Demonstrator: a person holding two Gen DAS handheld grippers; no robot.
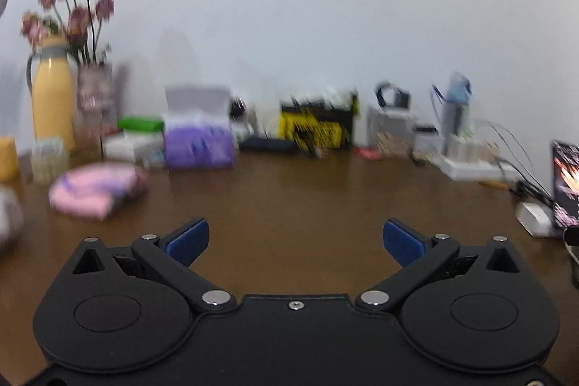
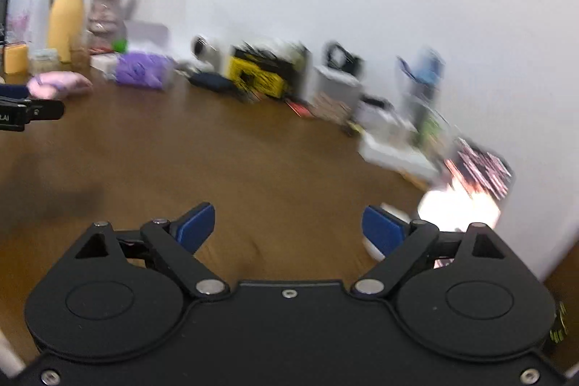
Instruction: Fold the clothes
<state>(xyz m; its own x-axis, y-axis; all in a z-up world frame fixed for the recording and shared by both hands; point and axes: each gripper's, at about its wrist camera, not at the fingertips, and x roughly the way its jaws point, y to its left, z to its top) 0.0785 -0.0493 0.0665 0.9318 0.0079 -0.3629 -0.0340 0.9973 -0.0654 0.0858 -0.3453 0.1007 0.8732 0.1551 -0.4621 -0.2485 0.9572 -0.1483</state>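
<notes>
Looking through the left wrist camera, the left gripper [image 1: 295,243] stood with its jaws spread wide and nothing between them, over bare brown table [image 1: 307,198]. The task's thing, a pink garment [image 1: 96,192], lay as a compact folded bundle on the table, just in front of the yellow flask [image 1: 52,93] and beside the purple box [image 1: 198,141]; to judge by its tidy shape, that piece was already folded and set aside. A pale shape at the far left edge, below the flask, was too blurred to name. In the right wrist view, the right gripper [image 2: 288,228] likewise had its jaws well apart and empty, above bare table, and the same pink bundle [image 2: 59,84] showed below the flask [image 2: 67,20], with part of the left gripper [image 2: 30,113] near it at the frame's left edge. No unfolded clothing appeared in either view, so whether more remained to fold could not be told; both views were motion-blurred.
</notes>
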